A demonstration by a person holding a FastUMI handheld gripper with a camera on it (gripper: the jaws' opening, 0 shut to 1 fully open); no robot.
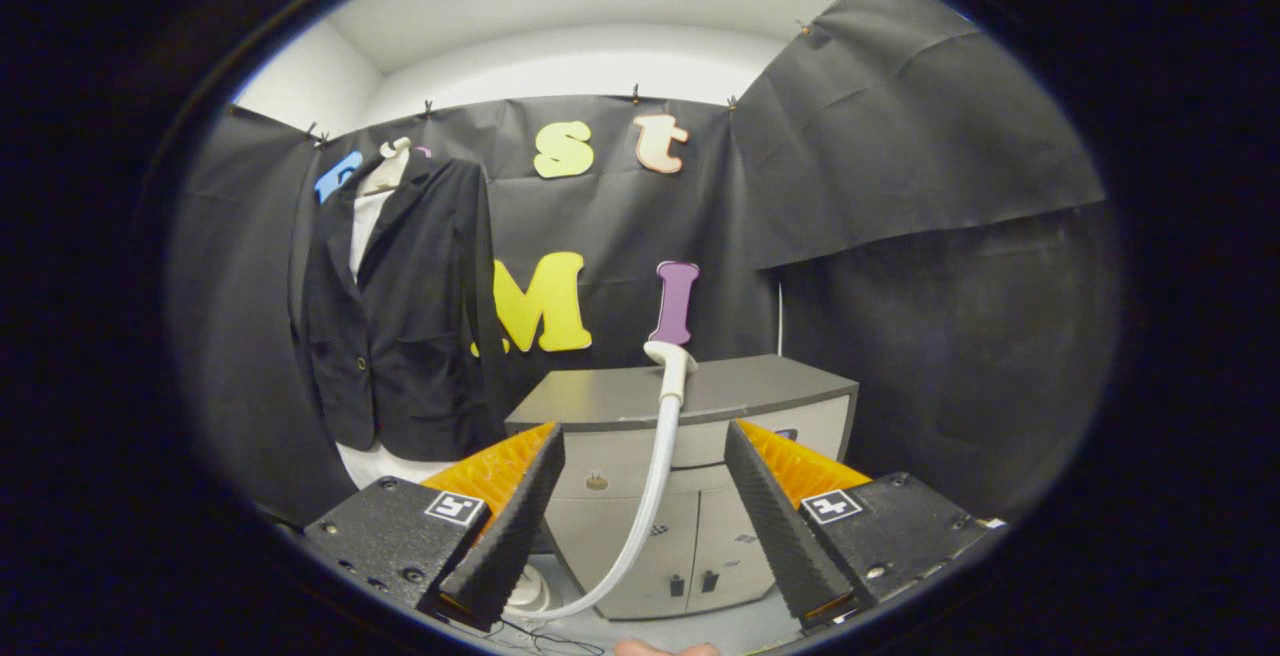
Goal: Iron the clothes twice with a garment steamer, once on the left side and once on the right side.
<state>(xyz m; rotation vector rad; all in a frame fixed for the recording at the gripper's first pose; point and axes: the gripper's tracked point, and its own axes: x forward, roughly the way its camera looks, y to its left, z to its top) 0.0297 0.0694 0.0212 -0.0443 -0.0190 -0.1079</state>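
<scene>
Gripper [645, 456] fingers spread wide, holding nothing; steamer hose [650, 476] between them may slip aside during closing.

Camera rides low on tongs [640, 456], facing cabinet [690, 396], jacket [400, 306] beyond

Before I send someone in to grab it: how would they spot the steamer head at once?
Find the grey cabinet against the black wall, right of the dark jacket on its stand. On its top stands the steamer head, beyond the open gripper. It is the one white piece with a white hose curving down to the floor.
</scene>
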